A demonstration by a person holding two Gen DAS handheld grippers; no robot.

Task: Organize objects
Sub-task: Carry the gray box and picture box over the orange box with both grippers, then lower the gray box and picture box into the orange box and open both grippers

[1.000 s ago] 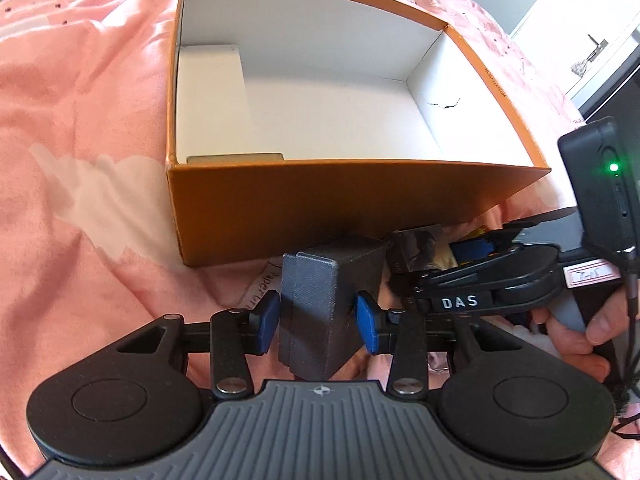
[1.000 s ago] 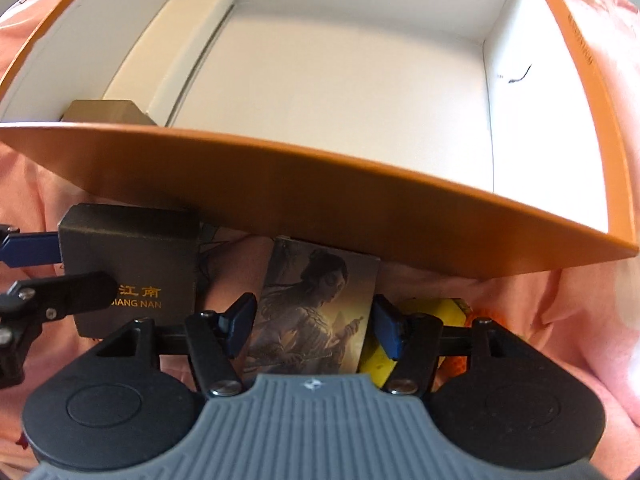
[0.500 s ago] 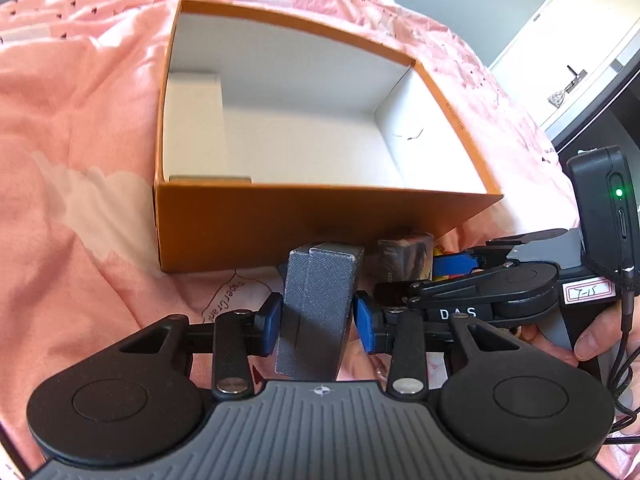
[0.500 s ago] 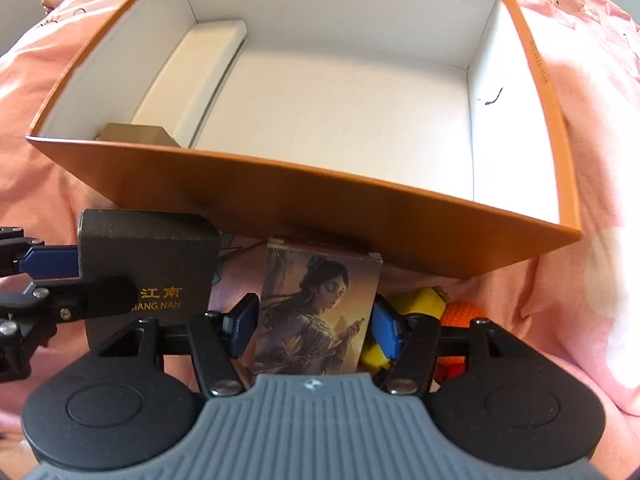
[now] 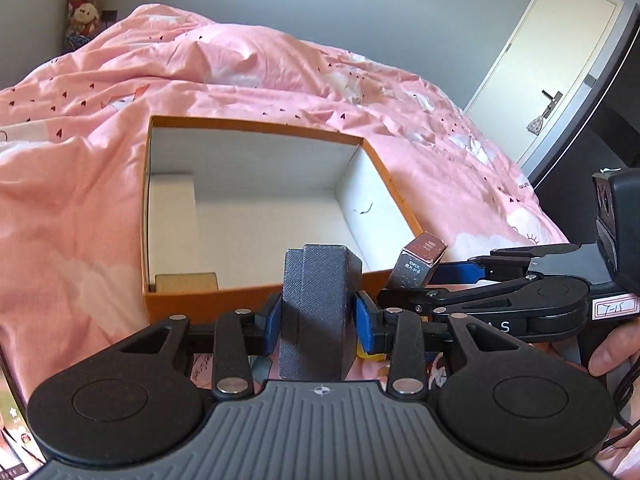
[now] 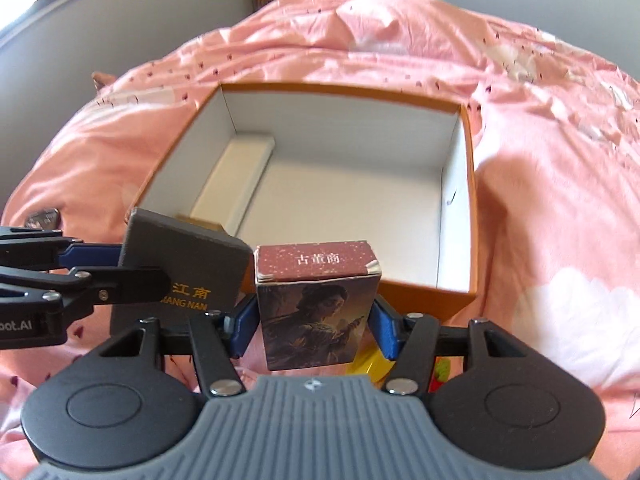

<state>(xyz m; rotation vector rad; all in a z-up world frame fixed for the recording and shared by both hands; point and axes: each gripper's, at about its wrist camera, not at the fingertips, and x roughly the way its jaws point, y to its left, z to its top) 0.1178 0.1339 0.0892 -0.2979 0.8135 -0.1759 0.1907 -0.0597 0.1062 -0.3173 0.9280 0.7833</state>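
Note:
My left gripper [image 5: 316,318] is shut on a dark grey textured box [image 5: 316,304], held in the air in front of the orange box's near wall. My right gripper [image 6: 312,322] is shut on a maroon card box with a painted figure [image 6: 316,308]. Both held boxes hang side by side at about rim height. The grey box [image 6: 180,268] with gold lettering also shows in the right wrist view, and the card box [image 5: 420,260] in the left wrist view. The open orange box [image 5: 152,304] with a white inside lies on the pink bed.
Inside the orange box, a white insert [image 6: 236,176] lies along its left wall and a small tan box [image 5: 186,282] sits in the near left corner. Yellow and orange items [image 6: 372,362] lie on the pink duvet [image 6: 560,200] below my right gripper. A door [image 5: 560,52] stands far right.
Both grippers have risen with their boxes, from down on the bedding by the orange box's near wall up to about rim height. The views now take in the whole box and the bed beyond.

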